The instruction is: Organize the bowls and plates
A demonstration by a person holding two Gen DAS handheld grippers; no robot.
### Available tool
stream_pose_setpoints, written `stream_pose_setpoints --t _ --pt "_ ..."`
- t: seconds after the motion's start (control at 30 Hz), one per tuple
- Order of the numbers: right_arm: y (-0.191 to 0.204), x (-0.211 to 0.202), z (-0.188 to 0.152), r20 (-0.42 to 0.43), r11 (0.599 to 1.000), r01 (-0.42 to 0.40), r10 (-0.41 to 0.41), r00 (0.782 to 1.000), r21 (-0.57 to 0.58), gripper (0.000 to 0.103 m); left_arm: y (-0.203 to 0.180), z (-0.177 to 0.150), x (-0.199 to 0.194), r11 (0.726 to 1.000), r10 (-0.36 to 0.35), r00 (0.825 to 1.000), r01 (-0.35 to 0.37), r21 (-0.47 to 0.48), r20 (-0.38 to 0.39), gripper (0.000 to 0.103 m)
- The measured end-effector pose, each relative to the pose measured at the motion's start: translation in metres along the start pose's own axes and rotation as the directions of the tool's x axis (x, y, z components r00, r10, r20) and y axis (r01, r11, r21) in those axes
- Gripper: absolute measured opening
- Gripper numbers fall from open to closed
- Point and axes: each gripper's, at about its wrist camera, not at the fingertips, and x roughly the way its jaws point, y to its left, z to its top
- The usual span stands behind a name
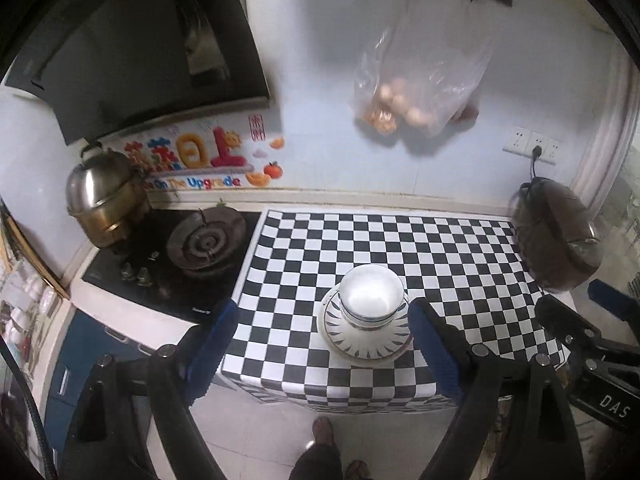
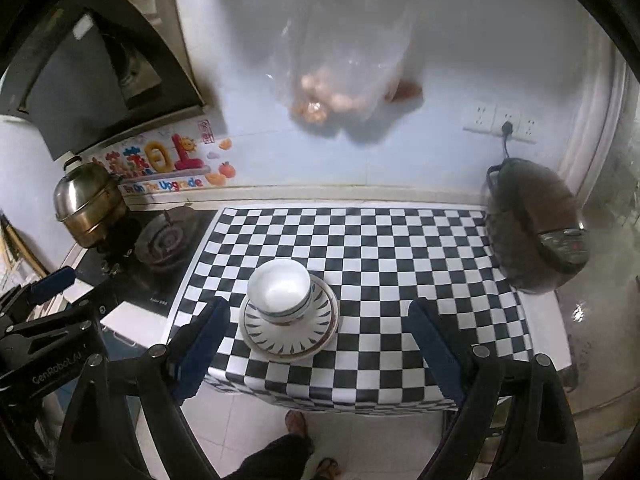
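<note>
Stacking looks finished: bowl (image 1: 371, 294) sits on plates (image 1: 366, 332), centre frame, on checkered desk (image 1: 440, 248); both grippers' jaws released, empty; next likely nothing.

Glossy white ceramic bowl (image 1: 371, 291), glazed and smooth, on a glazed patterned plate (image 1: 366, 336). Smooth, faintly shiny checked vinyl covering on the desk (image 1: 400, 240). Polished metal steamer pot (image 1: 102, 196), silvery on the lid and brassy lower down. Dull, worn metal burner (image 1: 206, 242) set in a glossy black glass hob (image 1: 176, 300). Thin, clear, crinkled plastic bag (image 1: 420, 80). Glossy dark range hood (image 1: 132, 48). Matt blue pads on black plastic gripper fingers (image 2: 204, 344). Brown rice cooker (image 2: 536, 236) with a soft sheen.
</note>
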Motion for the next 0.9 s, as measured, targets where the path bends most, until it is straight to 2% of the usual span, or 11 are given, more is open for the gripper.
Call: stream_pose_setpoints --t 0.3,0.47,0.9 --pt "0.003 -0.073 -0.028 0.045 0.998 0.056 -0.055 0.997 -0.012 0.093 0.000 -0.019 -0.055 1.000 -0.013 0.999 0.013 0.003 0.050 0.087" --pt "0.008 -0.095 -0.040 0.064 0.997 0.074 -0.074 0.995 0.001 0.093 0.002 -0.028 -0.070 0.999 -0.027 0.998 0.026 0.018 0.062 0.087" --pt "0.018 -0.110 -0.055 0.071 0.995 0.096 -0.098 0.993 0.026 0.093 0.010 -0.043 -0.085 0.999 -0.037 0.997 0.035 0.035 0.074 0.087"
